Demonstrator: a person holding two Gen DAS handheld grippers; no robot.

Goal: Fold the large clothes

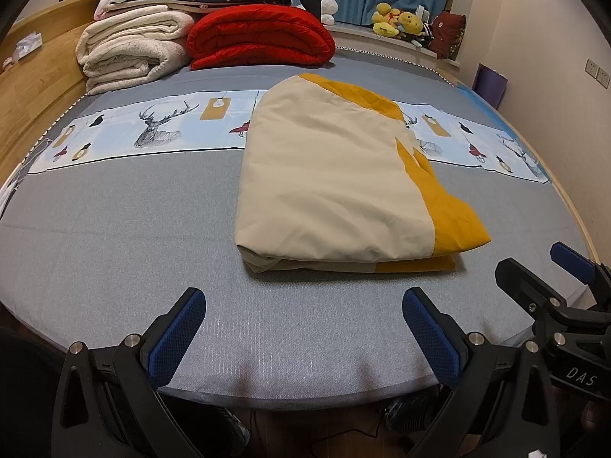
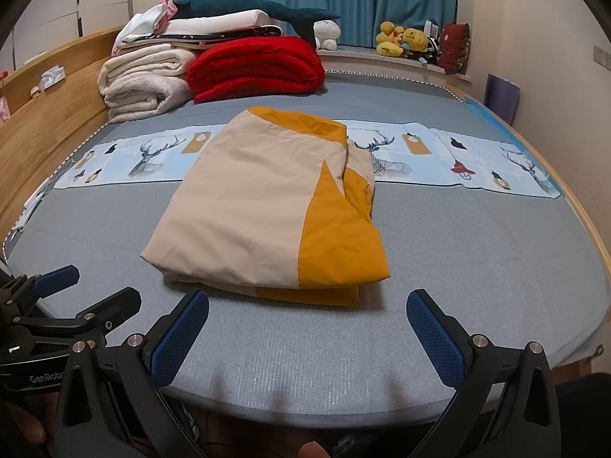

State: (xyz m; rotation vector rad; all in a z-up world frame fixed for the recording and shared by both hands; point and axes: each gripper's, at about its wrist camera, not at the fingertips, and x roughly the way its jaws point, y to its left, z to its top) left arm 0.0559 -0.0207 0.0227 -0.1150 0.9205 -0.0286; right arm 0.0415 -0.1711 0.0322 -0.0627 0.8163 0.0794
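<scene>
Left wrist view shows the left gripper [image 1: 303, 307] with fingers spread wide, grasping nothing, above the near edge of the grey bed [image 1: 114, 236]. The folded cream-and-yellow garment [image 1: 328, 179] lies flat in the middle of the bed, across a printed deer band [image 1: 152, 129]. The right gripper [image 2: 307, 311] is also released, near the garment's near edge without touching. A red quilt [image 2: 256, 66] and white blankets [image 2: 145, 80] sit far left.
</scene>
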